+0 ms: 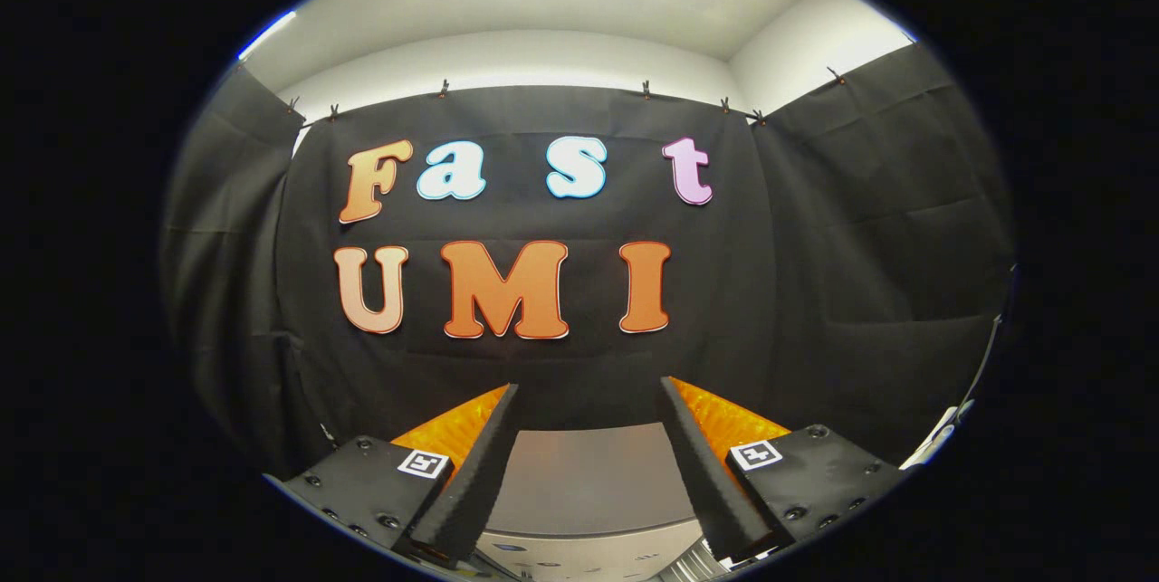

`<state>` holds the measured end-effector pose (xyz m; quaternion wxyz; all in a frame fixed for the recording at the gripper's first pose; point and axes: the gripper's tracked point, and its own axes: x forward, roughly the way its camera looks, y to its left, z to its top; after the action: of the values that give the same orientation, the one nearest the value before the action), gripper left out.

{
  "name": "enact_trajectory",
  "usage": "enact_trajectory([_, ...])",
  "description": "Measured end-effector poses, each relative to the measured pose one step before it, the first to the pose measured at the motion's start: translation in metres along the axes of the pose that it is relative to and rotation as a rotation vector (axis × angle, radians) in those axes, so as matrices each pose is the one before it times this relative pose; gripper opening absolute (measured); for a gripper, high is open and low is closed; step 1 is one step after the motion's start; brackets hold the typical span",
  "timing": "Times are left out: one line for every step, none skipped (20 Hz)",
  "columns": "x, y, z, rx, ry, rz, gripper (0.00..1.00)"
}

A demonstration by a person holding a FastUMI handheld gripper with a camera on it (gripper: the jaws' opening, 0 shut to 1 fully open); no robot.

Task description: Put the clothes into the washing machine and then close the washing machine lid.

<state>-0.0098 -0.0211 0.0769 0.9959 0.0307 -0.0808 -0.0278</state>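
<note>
My gripper [589, 392] is held level, its 2 fingers [480, 464] spread wide with nothing between them. Below and between the fingers sits the grey top of the washing machine [589, 482], lid down. Beyond the fingertips hangs the black booth wall [815, 229]. No clothes visible from here.
</note>
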Motion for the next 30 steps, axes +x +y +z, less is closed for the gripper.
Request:
enact_trajectory([0.00076, -0.00017, -0.00006, 0.00184, 0.00191, 0.00118, 0.97])
enact_trajectory([0.00101, -0.00067, -0.00121, 0.00352, 0.00221, -0.00012, 0.97])
enact_trajectory([0.00055, -0.00025, -0.00174, 0.00294, 0.00230, 0.00006, 0.97])
enact_trajectory([0.00064, -0.00100, -0.00057, 0.00063, 0.00019, -0.00020, 0.97])
enact_trajectory([0.00039, -0.00124, -0.00001, -0.00134, 0.00269, -0.00060, 0.97])
enact_trajectory([0.00084, 0.00021, -0.00112, -0.00194, 0.00041, -0.00126, 0.97])
enact_trajectory([0.00071, 0.00018, -0.00100, -0.00067, 0.00001, 0.00047, 0.97])
enact_trajectory([0.00056, -0.00127, 0.00035, 0.00059, 0.00004, -0.00209, 0.97])
enact_trajectory([0.00017, -0.00015, 0.00003, 0.00129, -0.00095, -0.00033, 0.97])
enact_trajectory([0.00012, 0.00131, -0.00082, 0.00124, -0.00026, 0.00025, 0.97])
enact_trajectory([0.00103, -0.00025, -0.00038, -0.00050, -0.00073, -0.00051, 0.97])
enact_trajectory([-0.00076, -0.00123, 0.00085, -0.00173, -0.00142, -0.00161, 0.97])
enact_trajectory([0.00053, -0.00089, -0.00058, -0.00221, -0.00002, -0.00165, 0.97])
enact_trajectory([0.00013, 0.00107, 0.00061, -0.00266, -0.00203, -0.00081, 0.97])
enact_trajectory([0.00002, -0.00083, 0.00082, -0.00201, -0.00285, -0.00217, 0.97])
enact_trajectory([0.00006, -0.00002, 0.00085, -0.00128, -0.00059, -0.00110, 0.97])
enact_trajectory([-0.00002, -0.00073, 0.00094, -0.00197, -0.00303, 0.00048, 0.97])
enact_trajectory([0.00007, 0.00042, 0.00238, -0.00441, -0.00344, 0.00002, 0.97])
enact_trajectory([0.00072, 0.00040, 0.00116, -0.00578, -0.00101, -0.00011, 0.97])
enact_trajectory([0.00082, 0.00132, -0.00057, -0.00481, 0.00015, 0.00138, 0.97])
enact_trajectory([0.00040, 0.00075, -0.00033, -0.00380, 0.00248, 0.00246, 0.97])
enact_trajectory([0.00064, 0.00227, 0.00043, -0.00357, 0.00232, 0.00297, 0.97])
enact_trajectory([0.00092, 0.00062, 0.00062, -0.00418, -0.00231, 0.00285, 0.97])
enact_trajectory([0.00052, 0.00110, 0.00111, -0.00503, -0.00485, 0.00035, 0.97])
enact_trajectory([0.00075, -0.00133, 0.00030, -0.01861, -0.00340, -0.01010, 0.97])
enact_trajectory([-0.00079, -0.00189, -0.00065, -0.02407, -0.00433, -0.00735, 0.97])
enact_trajectory([0.00014, 0.00075, -0.00047, -0.01123, -0.00061, 0.00172, 0.97])
enact_trajectory([0.00176, 0.00507, -0.00175, 0.00835, 0.00671, 0.00772, 0.97])
enact_trajectory([0.00014, 0.00321, -0.00159, 0.01948, 0.00433, 0.00784, 0.97])
enact_trajectory([-0.00029, -0.00015, 0.00106, 0.01628, -0.00281, 0.00567, 0.97])
